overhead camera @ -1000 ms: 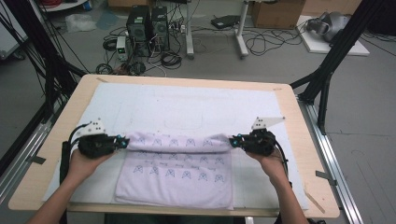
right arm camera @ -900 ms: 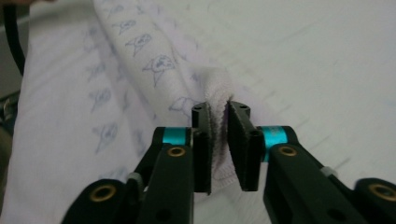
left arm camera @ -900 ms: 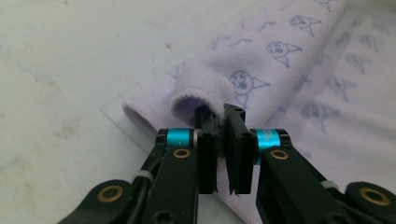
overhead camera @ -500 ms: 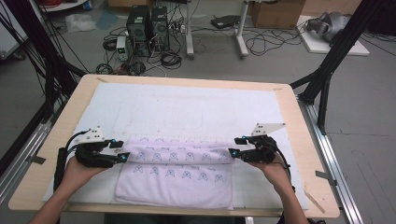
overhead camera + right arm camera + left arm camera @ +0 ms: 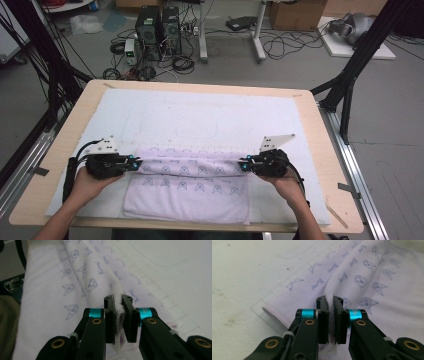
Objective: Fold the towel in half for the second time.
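Work in hand: folding a towel point(image 5: 187, 192) on the padded table point(image 5: 320, 145).
Towel place: near middle of the table, lying flat, its far part raised into a ridge.
Long axis of the ridge: left to right, running from one gripper to the other.
Left gripper point(image 5: 134, 163): jaws closed down on the ridge's left end; the pinched cloth shows in the left gripper view point(image 5: 331, 317).
Right gripper point(image 5: 242, 165): jaws clamped on the right end point(image 5: 119, 315).
Which is nearer: neither, each holds its own end.
Flat part of the towel: lies on the near side of both grippers, toward the person.
Likely next move: carry the held edge toward the near hem, both hands level.
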A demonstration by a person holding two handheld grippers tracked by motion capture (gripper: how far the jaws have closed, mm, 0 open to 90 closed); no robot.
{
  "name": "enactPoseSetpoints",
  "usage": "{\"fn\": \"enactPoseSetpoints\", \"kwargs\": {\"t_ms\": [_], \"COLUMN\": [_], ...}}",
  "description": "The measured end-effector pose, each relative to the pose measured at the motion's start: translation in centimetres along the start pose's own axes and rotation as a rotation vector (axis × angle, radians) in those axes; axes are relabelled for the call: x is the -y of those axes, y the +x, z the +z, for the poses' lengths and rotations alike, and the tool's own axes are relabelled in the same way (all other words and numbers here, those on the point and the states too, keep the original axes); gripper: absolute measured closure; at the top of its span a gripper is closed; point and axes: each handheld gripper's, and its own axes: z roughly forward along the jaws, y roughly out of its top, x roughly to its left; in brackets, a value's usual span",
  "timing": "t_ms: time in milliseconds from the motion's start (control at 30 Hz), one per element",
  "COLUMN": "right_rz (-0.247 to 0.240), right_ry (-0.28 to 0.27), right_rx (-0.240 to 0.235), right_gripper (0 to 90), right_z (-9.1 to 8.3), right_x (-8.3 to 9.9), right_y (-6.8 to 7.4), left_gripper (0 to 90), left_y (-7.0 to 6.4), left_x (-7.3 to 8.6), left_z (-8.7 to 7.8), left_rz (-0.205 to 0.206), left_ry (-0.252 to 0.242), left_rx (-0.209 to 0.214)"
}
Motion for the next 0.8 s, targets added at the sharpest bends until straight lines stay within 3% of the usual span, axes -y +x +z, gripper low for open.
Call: {"fn": "enactPoseSetpoints", "kwargs": {"t_ms": [100,200,267,333,433,567,633,800], "right_rz": [-0.032,-0.077,-0.064,-0.057,-0.033,-0.026,-0.004,0.04], "right_ry": [-0.053,-0.051,-0.065,-0.076,-0.085,-0.021,-0.023,0.029], "right_rx": [-0.014,-0.049,-0.125,-0.132,-0.125,-0.043,-0.015,0.069], "right_gripper": [82.0,77.4,69.9,65.7,62.8,55.9,52.2,45.0], "right_z": [-1.7,-2.9,-3.3,-3.6,-3.3,-1.9,-1.2,0.5], "right_x": [-0.5,0.1,1.0,1.6,1.8,1.4,1.4,1.6], "right_y": [1.7,4.1,5.2,5.6,4.9,3.2,1.9,-0.6], "left_gripper": [84.1,81.2,67.0,57.9,54.3,53.7,53.4,51.4], "left_y": [-1.3,-3.2,-4.2,-4.5,-4.1,-2.8,-2.0,0.6], "left_x": [0.1,1.2,2.0,2.5,2.3,1.7,1.6,1.3], "left_z": [-1.7,-3.0,-3.5,-3.7,-3.5,-2.2,-1.3,1.0], "left_rz": [0.019,0.036,0.038,0.031,0.028,0.029,0.027,-0.005], "left_ry": [-0.019,-0.019,0.004,0.009,0.011,0.013,0.023,0.052], "left_rx": [0.0,0.057,0.065,0.069,0.047,0.005,-0.021,-0.095]}}
